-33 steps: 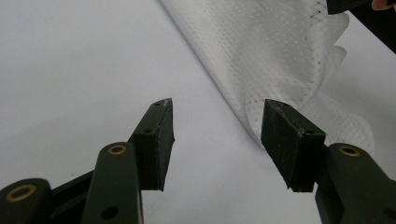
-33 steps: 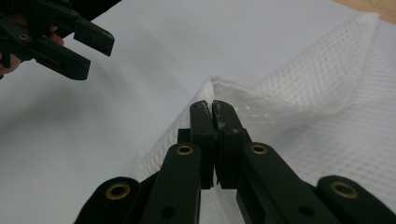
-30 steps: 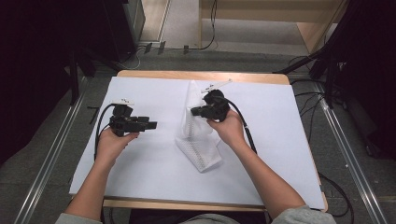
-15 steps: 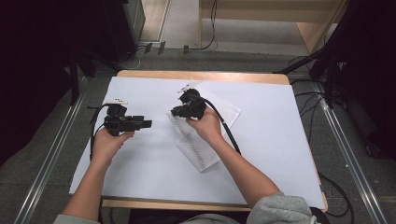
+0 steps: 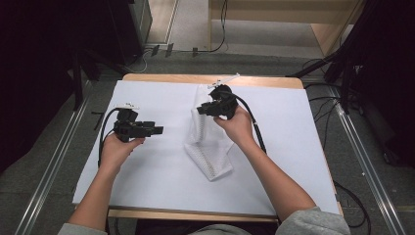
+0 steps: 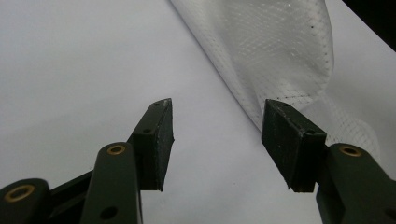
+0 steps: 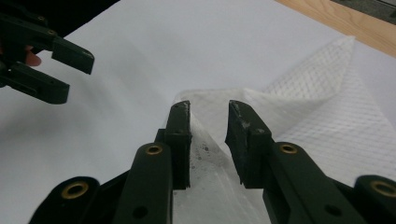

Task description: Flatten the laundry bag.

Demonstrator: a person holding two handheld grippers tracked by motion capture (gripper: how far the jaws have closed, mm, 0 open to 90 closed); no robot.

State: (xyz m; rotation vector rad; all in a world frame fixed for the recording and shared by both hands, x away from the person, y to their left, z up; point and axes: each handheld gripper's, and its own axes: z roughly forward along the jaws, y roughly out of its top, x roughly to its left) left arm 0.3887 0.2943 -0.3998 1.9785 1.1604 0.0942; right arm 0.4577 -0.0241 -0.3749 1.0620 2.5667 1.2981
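The right hand-held gripper (image 5: pixel 205 108) hangs above the far middle of the table, its jaws parted by a narrow gap after having just been opening. A raised fold of the white mesh bag (image 5: pixel 208 147) stands up between them — in the right gripper view the mesh (image 7: pixel 205 140) leans against the inner face of the left jaw, while the other jaw stands clear of it, so the pads no longer pinch it. From that fold the bag falls away toward the person and lies crumpled on the white sheet (image 5: pixel 147 196) covering the table (image 5: pixel 195 78), its lower end spread flat below the right hand (image 5: pixel 237 125).

The left hand-held gripper (image 5: pixel 159 130) sits level, well to the left of the bag, jaws pointing toward it and standing wide apart with nothing between them. In the left gripper view the bag's draped edge (image 6: pixel 280 51) rises just beyond the right-hand jaw tip — near it, not touching. The left hand (image 5: pixel 117 149) holds this gripper over bare sheet, and its cable (image 5: pixel 103 139) loops down beside the wrist.
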